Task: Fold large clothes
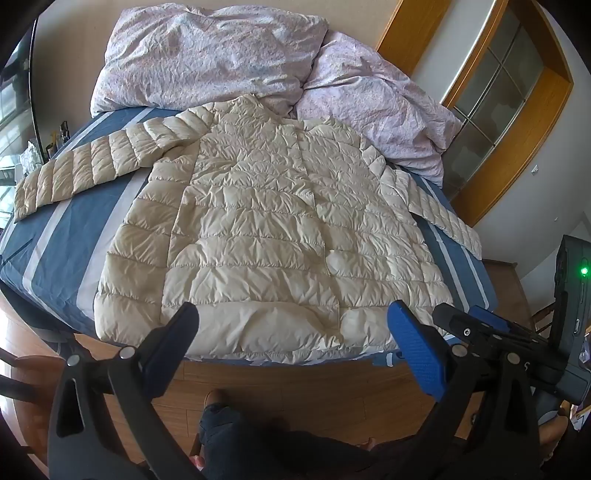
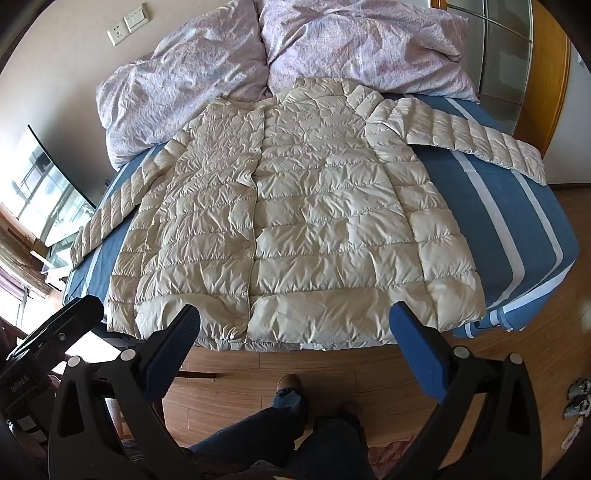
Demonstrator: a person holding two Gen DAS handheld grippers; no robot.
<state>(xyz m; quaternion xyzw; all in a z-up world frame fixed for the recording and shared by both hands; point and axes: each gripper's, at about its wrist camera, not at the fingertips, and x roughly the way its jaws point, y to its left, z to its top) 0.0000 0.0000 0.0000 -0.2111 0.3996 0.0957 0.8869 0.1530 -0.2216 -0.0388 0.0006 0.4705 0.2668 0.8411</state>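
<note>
Jacket (image 1: 266, 229) is lying flat, front up, on the bed (image 1: 55, 251), collar pointing toward the pillows (image 1: 207, 55), hem toward the near edge, sleeves spreading sideways. Left gripper (image 1: 291, 328) and right gripper (image 2: 291, 325) are hovering over the hem, jaws gaping wide, holding nothing.

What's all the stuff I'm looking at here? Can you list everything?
jacket: one, cream, quilted, spread flat on the bed, sleeves out
sheet: one, blue with white stripes, under the jacket
duvet: one, pale lilac print, bunched at the head of the bed
floor: wooden, brown, below the bed's foot
socket: one, white, on the wall
left gripper: one, black with blue pads, open, above the hem
right gripper: one, same colours, open, above the hem
legs: dark trousers, at the bottom
</note>
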